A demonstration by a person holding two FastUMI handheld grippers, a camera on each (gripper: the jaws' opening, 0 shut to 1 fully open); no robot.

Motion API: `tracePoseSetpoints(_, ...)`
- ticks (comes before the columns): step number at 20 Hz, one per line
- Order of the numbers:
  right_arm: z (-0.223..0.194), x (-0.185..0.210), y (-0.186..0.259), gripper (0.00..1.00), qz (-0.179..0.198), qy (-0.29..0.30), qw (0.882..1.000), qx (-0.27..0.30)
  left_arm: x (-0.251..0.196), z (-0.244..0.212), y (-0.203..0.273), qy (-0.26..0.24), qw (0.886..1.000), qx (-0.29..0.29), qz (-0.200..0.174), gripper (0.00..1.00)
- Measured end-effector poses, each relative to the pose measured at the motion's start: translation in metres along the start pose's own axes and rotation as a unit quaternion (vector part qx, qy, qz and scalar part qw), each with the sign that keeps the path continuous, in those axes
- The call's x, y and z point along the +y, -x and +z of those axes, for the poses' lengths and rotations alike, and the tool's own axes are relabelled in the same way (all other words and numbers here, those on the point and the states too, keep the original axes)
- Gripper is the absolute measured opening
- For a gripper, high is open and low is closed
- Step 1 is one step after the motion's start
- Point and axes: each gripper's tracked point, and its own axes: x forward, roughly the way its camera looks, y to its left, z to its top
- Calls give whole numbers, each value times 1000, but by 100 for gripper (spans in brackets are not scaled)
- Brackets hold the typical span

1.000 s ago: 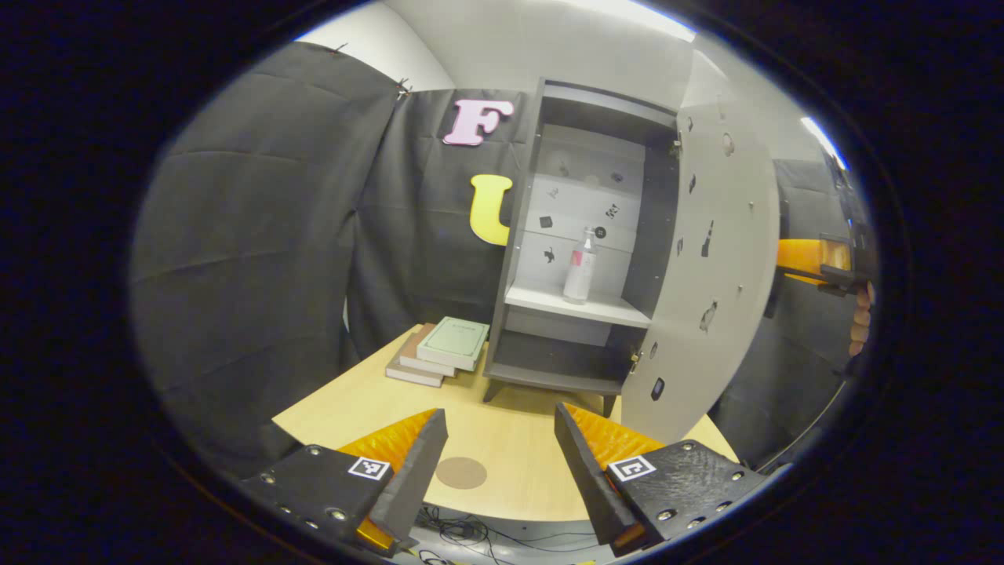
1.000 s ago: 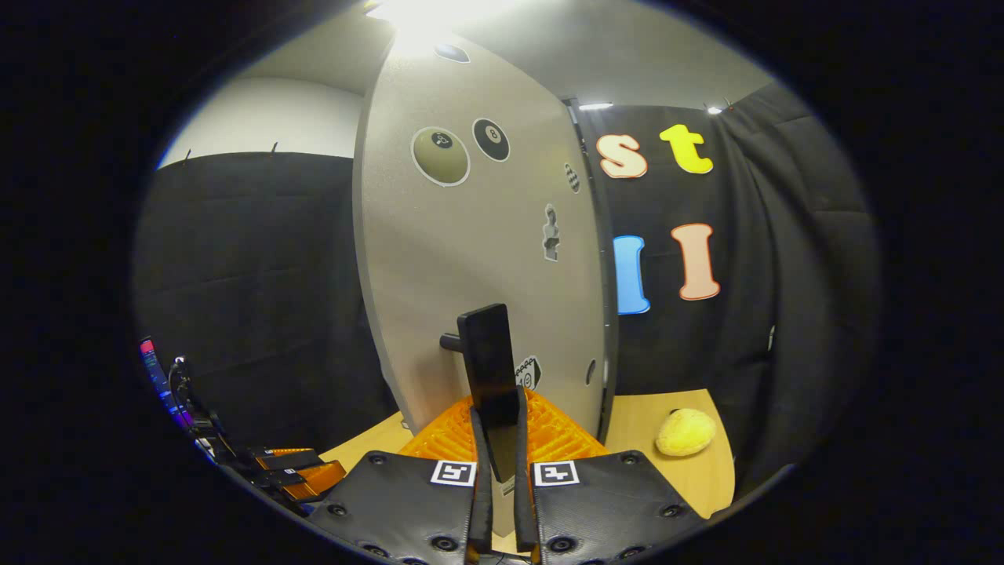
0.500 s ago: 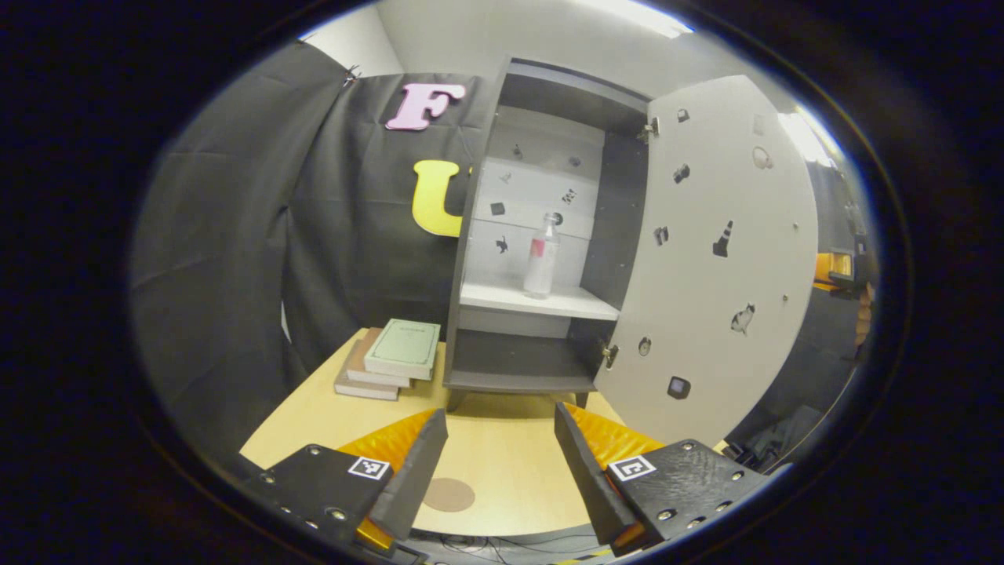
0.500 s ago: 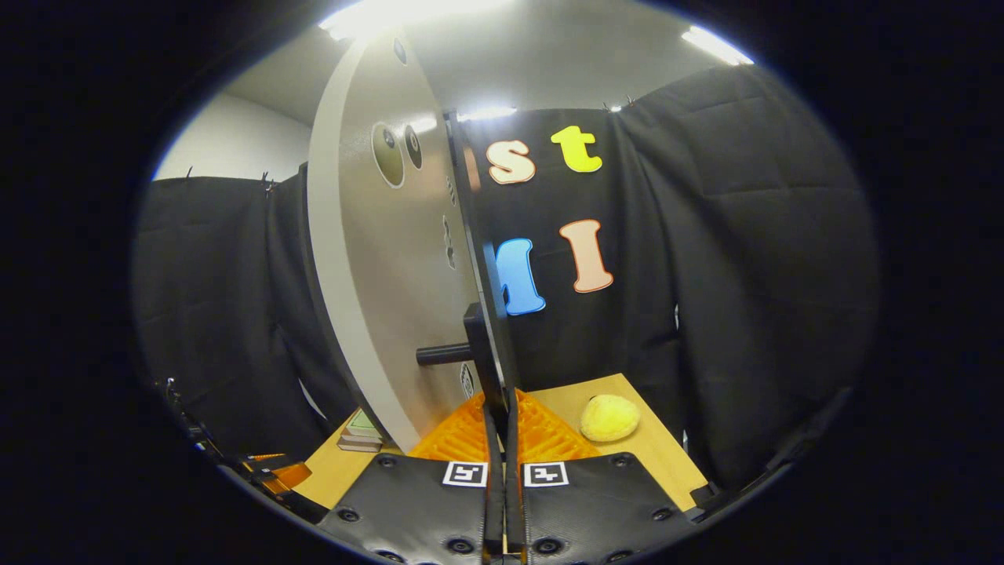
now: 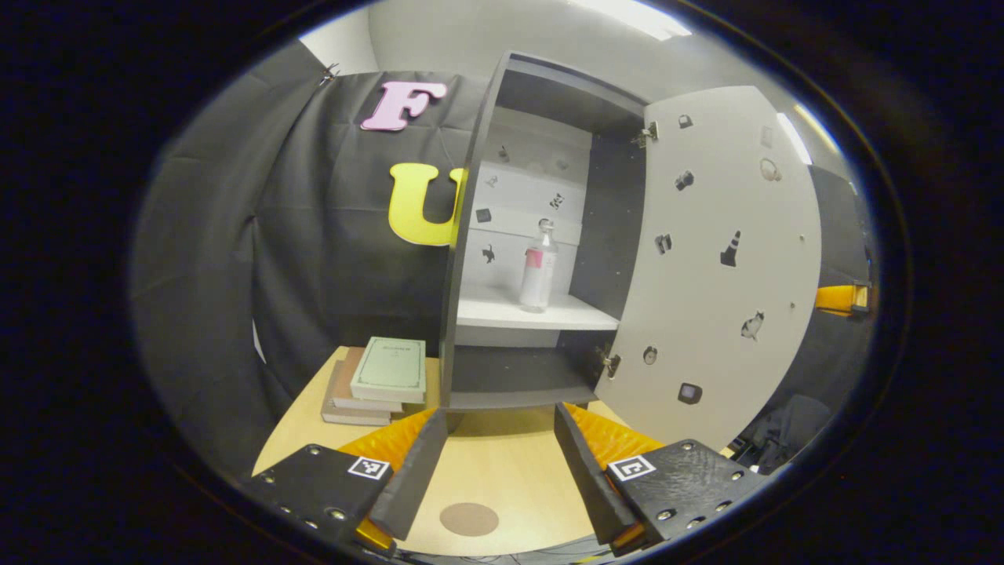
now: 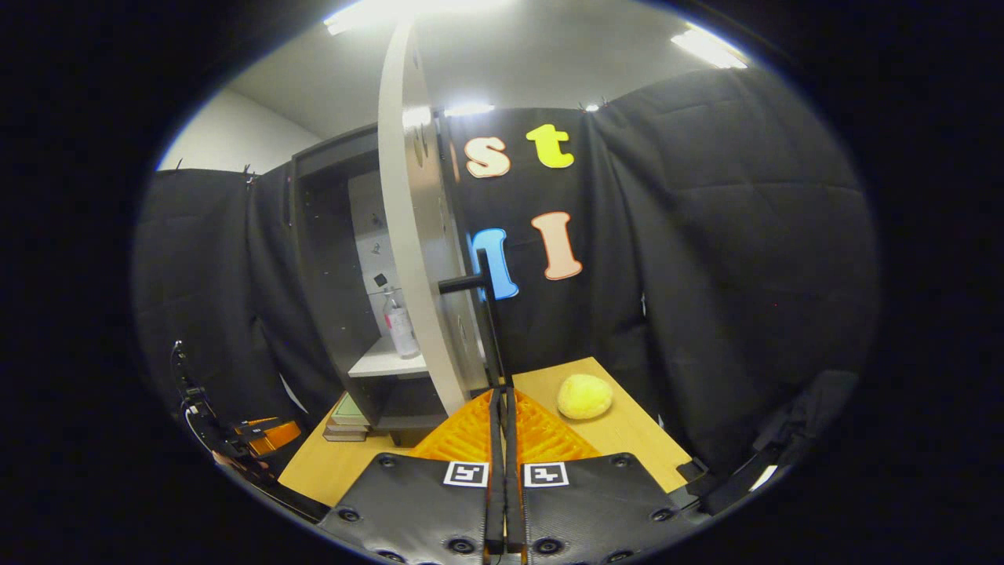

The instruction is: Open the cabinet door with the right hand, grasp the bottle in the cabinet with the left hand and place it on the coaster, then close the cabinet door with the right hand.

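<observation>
Cabinet door [image 5: 729,259] wide open; bottle [image 5: 538,267] upright on shelf; left tool [image 5: 502,447] released; right tool [image 6: 500,471] clenched.

Recording booth: black cloth walls [image 5: 235,235], small cabinet [image 5: 471,235] on wooden table [image 5: 502,471].

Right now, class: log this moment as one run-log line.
door: open | bottle: upright on cabinet shelf | left gripper: open, over table | right gripper: shut on handle | coaster: bare

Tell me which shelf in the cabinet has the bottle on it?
The white middle shelf holds the bottle. The dark bottom shelf below it looks bare.
</observation>
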Motion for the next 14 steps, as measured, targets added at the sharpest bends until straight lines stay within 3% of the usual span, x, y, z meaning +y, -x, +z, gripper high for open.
tracePoseSetpoints(4,3,-14,34,3,-53,-38,998,-23,15,10,-7,-9,1000,-8,-22,83)
tracePoseSetpoints(9,12,-63,43,7,-143,-24,989,-37,20,40,-20,-15,998,-40,-39,84)
tracePoseSetpoints(10,7,-73,40,0,-157,-22,987,-30,18,47,-23,-15,998,-45,-44,85)
tracePoseSetpoints(12,-4,-73,25,17,-156,-39,987,-21,9,65,-34,-8,997,-56,-53,85)
tracePoseSetpoints(14,-11,-73,9,20,-148,-49,988,-15,-4,83,-47,-1,995,-66,-68,85)
